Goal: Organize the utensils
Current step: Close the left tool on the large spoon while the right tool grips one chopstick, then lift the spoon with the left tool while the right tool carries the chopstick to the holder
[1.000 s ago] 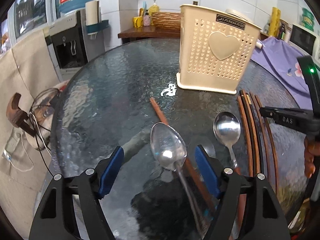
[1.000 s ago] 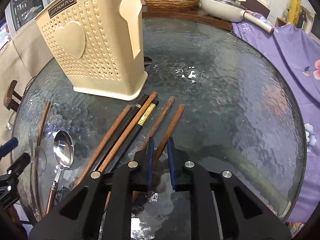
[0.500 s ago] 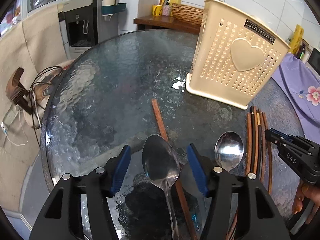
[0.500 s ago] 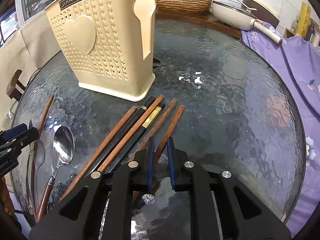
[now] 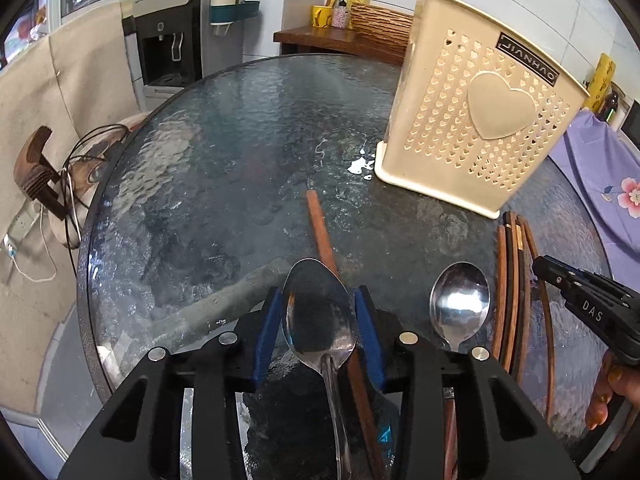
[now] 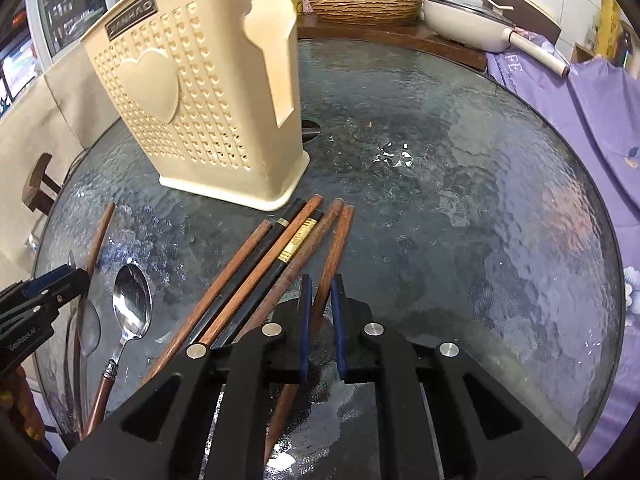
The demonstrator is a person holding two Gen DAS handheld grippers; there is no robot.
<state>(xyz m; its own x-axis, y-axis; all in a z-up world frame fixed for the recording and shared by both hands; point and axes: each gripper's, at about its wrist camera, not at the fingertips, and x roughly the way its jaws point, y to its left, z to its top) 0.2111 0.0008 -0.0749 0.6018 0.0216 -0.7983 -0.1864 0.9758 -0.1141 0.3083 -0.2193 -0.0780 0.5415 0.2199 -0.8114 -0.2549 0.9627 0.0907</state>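
Observation:
On the round glass table (image 5: 200, 200) lies a large steel spoon (image 5: 320, 328). My left gripper (image 5: 318, 292) is closing on its bowl, and the blue pads (image 5: 268, 332) touch both edges. A brown chopstick (image 5: 320, 228) runs beneath the spoon. A smaller spoon (image 5: 460, 308) with a brown handle lies to the right, beside several chopsticks (image 6: 260, 272). My right gripper (image 6: 321, 300) is shut on the rightmost wooden chopstick (image 6: 340, 240), low over the glass. The cream perforated utensil holder (image 6: 200, 100) stands upright behind them.
A water dispenser (image 5: 168, 40) and a wooden stool with cables (image 5: 36, 168) are off the table's left edge. Purple cloth (image 6: 592, 120) lies to the right. A white pan (image 6: 468, 20) and a woven basket (image 6: 364, 0) sit on the counter behind.
The left jaws have narrowed from wide apart to the edges of the large spoon's bowl, and the left view has rolled slightly. The right gripper has stayed around the chopstick.

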